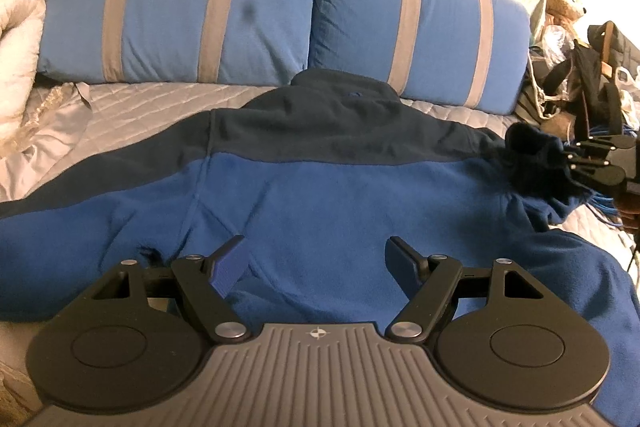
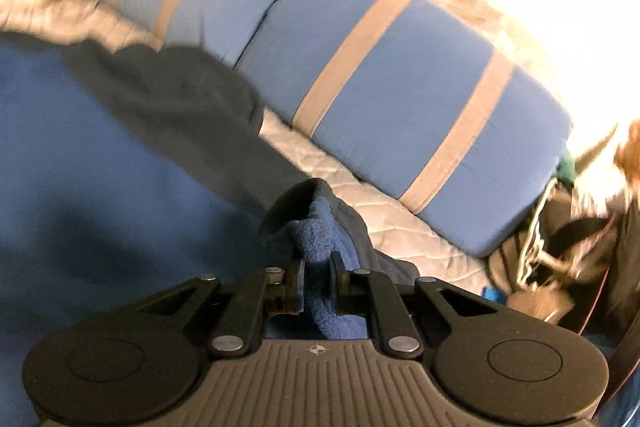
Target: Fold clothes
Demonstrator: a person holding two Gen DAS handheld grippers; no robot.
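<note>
Lying face down across the middle of the bed (image 1: 132, 107), the fleece jacket (image 1: 340, 195) is spreading its collar toward the head edge, where two blue pillows (image 1: 180, 15) with grey stripes are standing. Its body is showing royal blue with a navy yoke and navy sleeve tops; one sleeve is running out toward the bed's left edge.

The right gripper (image 2: 318, 277) is clamping the cuff of the other sleeve (image 2: 320, 227), its jaws nearly closed with a bunch of nubby fleece pinched between the pads. In the left wrist view the same gripper (image 1: 576, 157) is showing near the bed's right edge with the dark cuff raised off the quilt. The left gripper (image 1: 316, 261) is hovering over the jacket's lower back, jaws standing wide apart and holding nothing.

Judging by the pile and the soft rumpling, the garment is appearing light, limp and thick, with a napped surface that is unlikely to be slipping from the pads. It is likely to be sagging wherever it is unsupported, so cuffs, hem corners and shoulder seams are offering the soundest holds. The quilted grey bedcover is looking smooth and slightly glossy; the jacket may be sliding on it when pulled.
</note>
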